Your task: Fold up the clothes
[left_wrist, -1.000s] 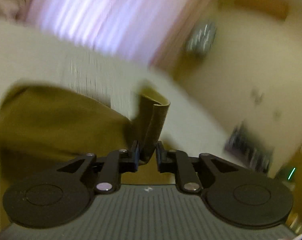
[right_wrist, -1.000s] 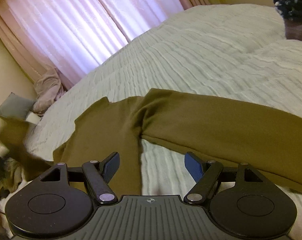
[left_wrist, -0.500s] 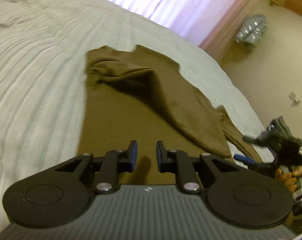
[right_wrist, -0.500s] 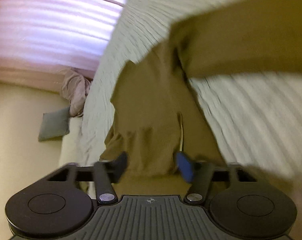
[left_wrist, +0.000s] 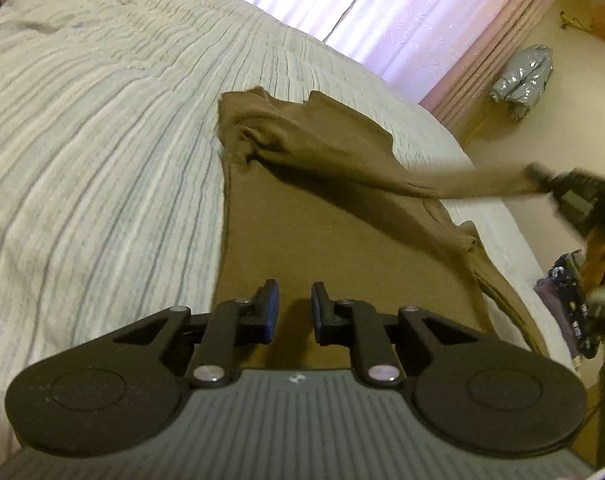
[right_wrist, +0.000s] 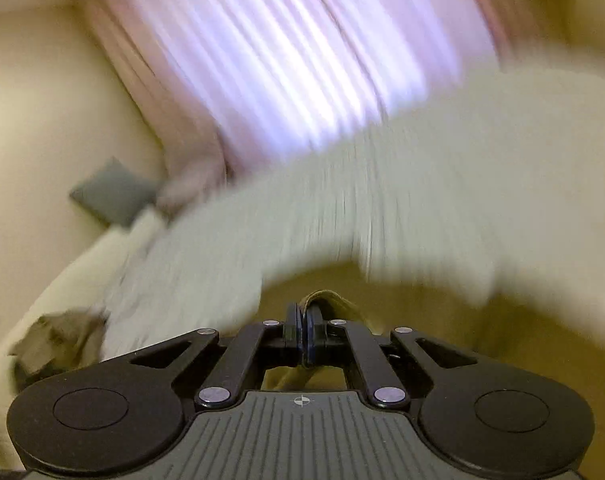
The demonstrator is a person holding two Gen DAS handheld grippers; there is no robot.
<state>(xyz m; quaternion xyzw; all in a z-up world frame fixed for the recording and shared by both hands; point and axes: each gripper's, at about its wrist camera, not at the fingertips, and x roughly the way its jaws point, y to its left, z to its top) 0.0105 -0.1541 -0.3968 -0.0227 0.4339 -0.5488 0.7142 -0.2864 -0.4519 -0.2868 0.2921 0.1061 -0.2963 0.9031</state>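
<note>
An olive-brown long-sleeved shirt lies spread on the pale ribbed bedspread. My left gripper hovers low over the shirt's body, its fingers a little apart with nothing between them. In the left wrist view, one sleeve is stretched taut to the right, up off the bed, and my right gripper holds its end. The right wrist view is smeared by motion. There my right gripper is shut on a fold of the olive cloth that pokes out above the fingertips.
Pink curtains hang behind the bed. A silver padded item hangs on the cream wall at right. A hand and dark patterned cloth sit past the bed's right edge. A grey cushion leans at the far left.
My left gripper let go of the olive cloth it held and now hovers over the shirt. My right gripper went from open to shut on the sleeve and pulled it up to the right.
</note>
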